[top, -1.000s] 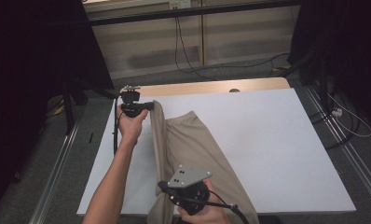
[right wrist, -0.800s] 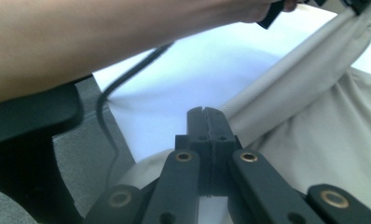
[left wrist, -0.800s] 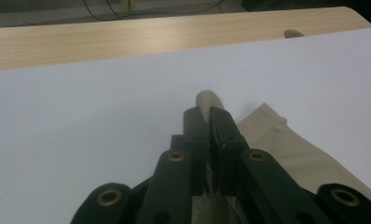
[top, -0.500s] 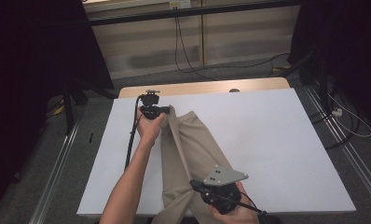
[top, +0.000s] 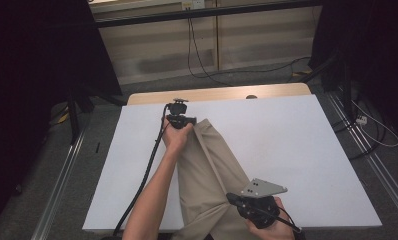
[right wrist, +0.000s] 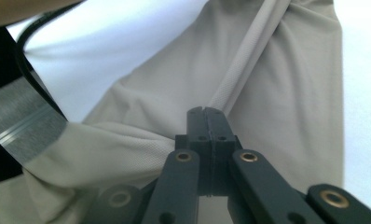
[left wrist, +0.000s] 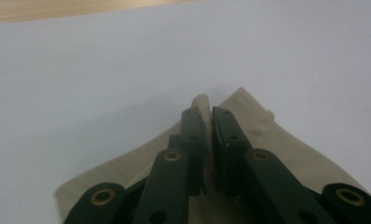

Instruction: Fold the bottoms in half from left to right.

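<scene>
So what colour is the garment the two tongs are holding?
Plain beige, no pattern: the garment shows best in the right gripper view, where its fine knit texture is visible.

L forearm stretched forward, left tool [top: 183,120] pinched nearly shut, right tool [top: 235,199] (near edge) clamped tight

We see a beige knit garment [top: 207,170] lying lengthwise on the white tabletop [top: 297,150], folded into a long strip with a raised ridge down its middle; its far end sits near the tabletop's far edge, its near end bunches at the front edge.
</scene>
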Tool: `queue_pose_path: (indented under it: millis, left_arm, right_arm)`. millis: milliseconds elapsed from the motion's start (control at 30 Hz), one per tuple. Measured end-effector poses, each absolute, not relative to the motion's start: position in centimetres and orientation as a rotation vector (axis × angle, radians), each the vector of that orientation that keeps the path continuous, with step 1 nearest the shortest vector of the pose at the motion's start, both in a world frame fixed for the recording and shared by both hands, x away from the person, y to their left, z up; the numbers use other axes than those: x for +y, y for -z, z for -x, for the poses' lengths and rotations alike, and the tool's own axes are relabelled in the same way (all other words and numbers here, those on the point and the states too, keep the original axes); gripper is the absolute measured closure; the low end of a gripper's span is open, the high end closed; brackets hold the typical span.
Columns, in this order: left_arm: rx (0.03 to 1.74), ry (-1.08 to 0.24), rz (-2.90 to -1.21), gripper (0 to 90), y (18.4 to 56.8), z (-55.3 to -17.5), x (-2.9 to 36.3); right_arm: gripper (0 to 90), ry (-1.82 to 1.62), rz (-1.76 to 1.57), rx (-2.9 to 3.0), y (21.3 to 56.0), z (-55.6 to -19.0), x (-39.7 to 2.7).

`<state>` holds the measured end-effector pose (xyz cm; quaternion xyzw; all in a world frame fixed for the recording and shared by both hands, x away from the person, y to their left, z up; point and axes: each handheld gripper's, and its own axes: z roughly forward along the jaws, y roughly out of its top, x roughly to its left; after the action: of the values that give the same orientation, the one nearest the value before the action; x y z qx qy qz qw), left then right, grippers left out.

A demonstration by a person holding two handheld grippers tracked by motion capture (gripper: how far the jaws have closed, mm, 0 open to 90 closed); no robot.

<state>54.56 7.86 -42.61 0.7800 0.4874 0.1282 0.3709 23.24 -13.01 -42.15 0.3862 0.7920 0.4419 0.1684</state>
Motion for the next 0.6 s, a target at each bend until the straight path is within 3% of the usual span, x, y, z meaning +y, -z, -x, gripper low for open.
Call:
queue_pose_path:
  millis: [400,500,600]
  left_arm:
    - [1.2,-0.311,-2.024,76.0,43.9,-54.9,4.2]
    - [1.143,-0.281,-2.021,65.9,44.0,-55.0,4.0]
    - [1.115,-0.315,-2.015,49.3,44.0,-54.9,3.9]
  right_arm:
    - [90.0,-1.125,-1.196,2.245,43.8,-23.8,-16.5]
    - [90.0,-1.083,-1.216,2.244,44.1,-24.0,-17.2]
    - [90.0,-1.066,-1.247,2.257,44.5,-24.2,-17.7]
